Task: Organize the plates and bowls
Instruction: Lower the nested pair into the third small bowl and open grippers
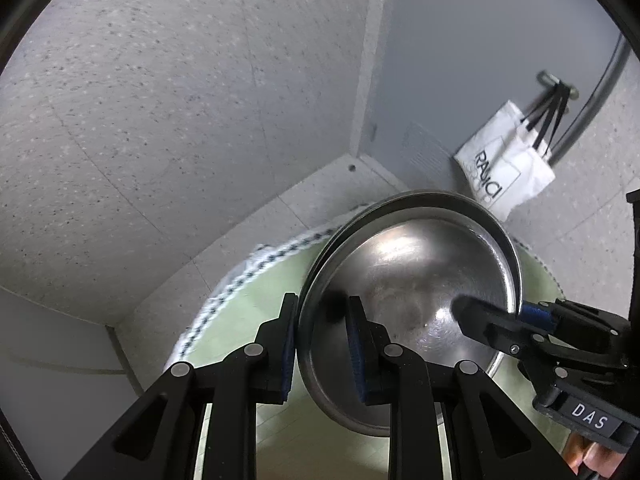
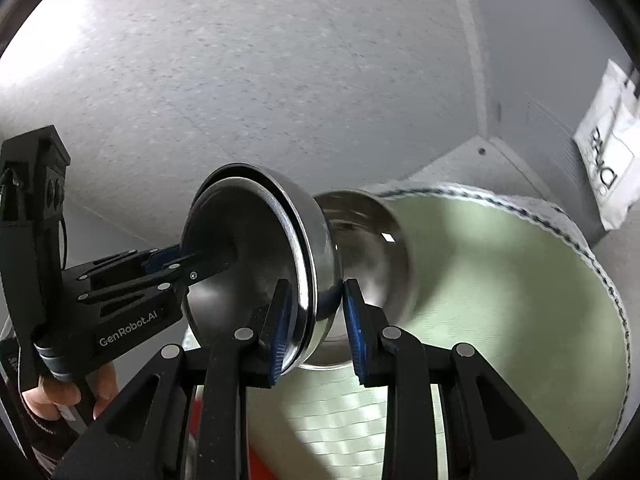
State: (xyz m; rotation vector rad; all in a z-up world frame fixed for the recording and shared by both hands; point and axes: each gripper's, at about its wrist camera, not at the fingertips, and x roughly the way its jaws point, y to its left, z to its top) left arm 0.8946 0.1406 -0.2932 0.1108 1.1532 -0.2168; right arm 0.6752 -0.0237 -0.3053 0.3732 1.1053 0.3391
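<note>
Left claw and right claw each clenched on opposite rims of stacked steel bowls, above green desk

Two black hand-held grippers with blue pads

The left gripper and right gripper have black angular plastic fingers, ribbed blue pads and round silver pivot pins; white "GenRobot.AI" lettering marks one body, a "DAS" label the other, above possibly a dark sleeve.

Plain indoor corner: speckled floor tiles, grey wall, hanging paper bag.
</note>
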